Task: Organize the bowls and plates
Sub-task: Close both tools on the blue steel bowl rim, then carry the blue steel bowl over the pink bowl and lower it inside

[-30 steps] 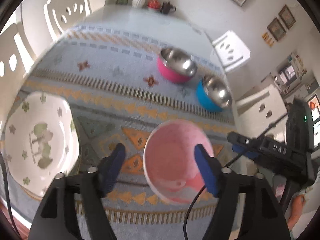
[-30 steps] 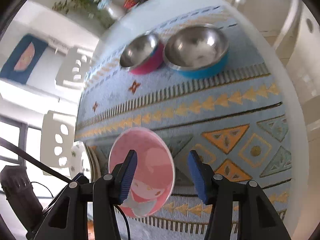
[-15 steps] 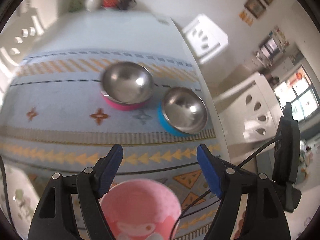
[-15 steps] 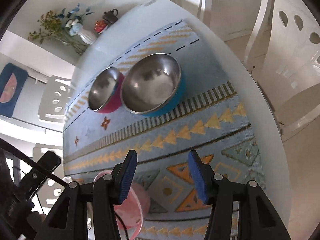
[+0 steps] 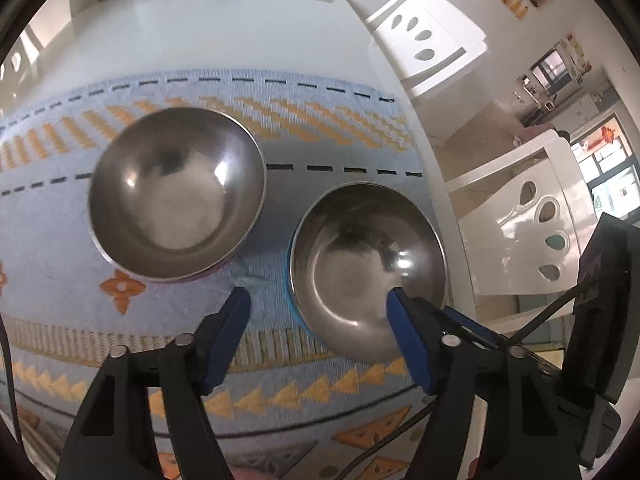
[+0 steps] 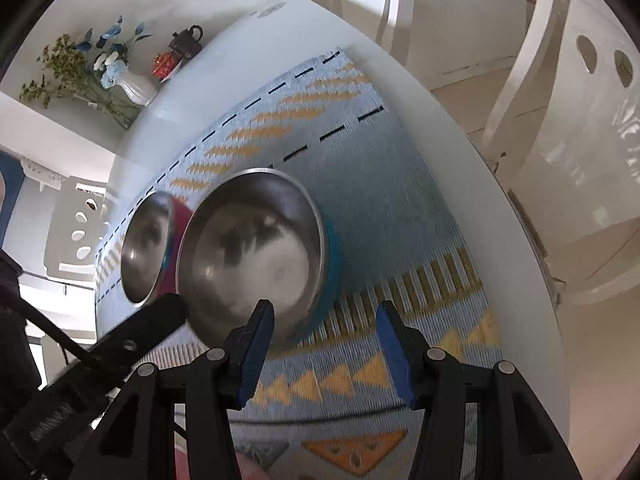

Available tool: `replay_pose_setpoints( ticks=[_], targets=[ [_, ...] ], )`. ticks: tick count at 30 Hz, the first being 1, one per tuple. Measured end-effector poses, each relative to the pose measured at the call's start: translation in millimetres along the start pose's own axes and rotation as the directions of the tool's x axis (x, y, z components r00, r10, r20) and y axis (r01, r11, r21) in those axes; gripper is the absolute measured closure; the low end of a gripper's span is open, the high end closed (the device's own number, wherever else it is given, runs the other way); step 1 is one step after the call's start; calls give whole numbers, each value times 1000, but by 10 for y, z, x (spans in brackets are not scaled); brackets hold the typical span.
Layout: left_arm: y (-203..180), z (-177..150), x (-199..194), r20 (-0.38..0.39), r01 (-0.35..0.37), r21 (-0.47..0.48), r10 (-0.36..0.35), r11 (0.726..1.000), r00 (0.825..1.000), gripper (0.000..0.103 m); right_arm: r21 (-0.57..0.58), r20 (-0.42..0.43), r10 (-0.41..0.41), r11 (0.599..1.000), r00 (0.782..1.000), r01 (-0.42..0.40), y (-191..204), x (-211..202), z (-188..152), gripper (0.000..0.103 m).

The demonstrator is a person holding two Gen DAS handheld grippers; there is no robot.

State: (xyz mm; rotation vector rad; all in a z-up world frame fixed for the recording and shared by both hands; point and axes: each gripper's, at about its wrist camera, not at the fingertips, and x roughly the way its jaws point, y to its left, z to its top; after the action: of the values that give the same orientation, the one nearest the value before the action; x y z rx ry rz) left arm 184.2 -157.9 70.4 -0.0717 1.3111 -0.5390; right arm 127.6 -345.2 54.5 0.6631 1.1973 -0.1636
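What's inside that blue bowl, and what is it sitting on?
The blue bowl looks empty: only bare shiny steel with reflections. It stands on the patterned mat, beside the pink bowl. The mat directly beneath it is covered, so anything there stays hidden.

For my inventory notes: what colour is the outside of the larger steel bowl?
Blue, seen best in the right wrist view.

Two glossy metal bowls on woven cloth mat; table seemingly smooth, glossy.
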Motion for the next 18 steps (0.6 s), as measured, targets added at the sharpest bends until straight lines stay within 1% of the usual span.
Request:
replay_pose_setpoints(
  ticks=[2,3,5,7,8,10,11,12,13,14,15,18],
  targets=[
    [26,42,65,-10,-7,-6,6,1000,1000,46,2,-1,1,1000,1000,-1,-5,65,63,52],
    [38,56,91,-16,-10,-6,10,1000,1000,54,3,1,1,1000,1000,-1,-2,90,85,52],
    [63,91,158,-36,-16,-8,16,1000,999,64,0,9,1,1000,1000,-1,2,143,130,52],
    [85,119,201,-37,-22,-16,22,1000,999,82,-9,18,0,1000,1000,1,20,193,162,52],
    [83,124,229,-41,-24,-16,24,1000,999,84,-13,22,1,1000,1000,-1,25,217,176,52],
    [75,120,283,-55,-31,-13,30,999,998,85,-24,37,11,1000,999,-10,39,244,188,58],
    [71,113,310,-59,-37,-11,36,999,998,86,-32,38,13,999,999,-12,44,254,189,67],
    [63,113,330,-58,-47,-6,47,999,997,89,-40,38,9,999,999,-7,50,265,188,73],
    [57,109,336,-54,-58,1,58,998,997,92,-42,41,2,999,999,0,49,270,184,75],
    [44,104,330,-49,-61,15,62,998,997,93,-36,50,-15,999,999,17,43,270,175,82],
    [29,98,313,-42,-60,30,61,998,997,93,-31,57,-23,999,998,25,35,267,166,84],
    [-26,48,187,0,-59,84,59,995,998,93,-43,65,-22,999,998,25,28,231,134,84]
  ],
)
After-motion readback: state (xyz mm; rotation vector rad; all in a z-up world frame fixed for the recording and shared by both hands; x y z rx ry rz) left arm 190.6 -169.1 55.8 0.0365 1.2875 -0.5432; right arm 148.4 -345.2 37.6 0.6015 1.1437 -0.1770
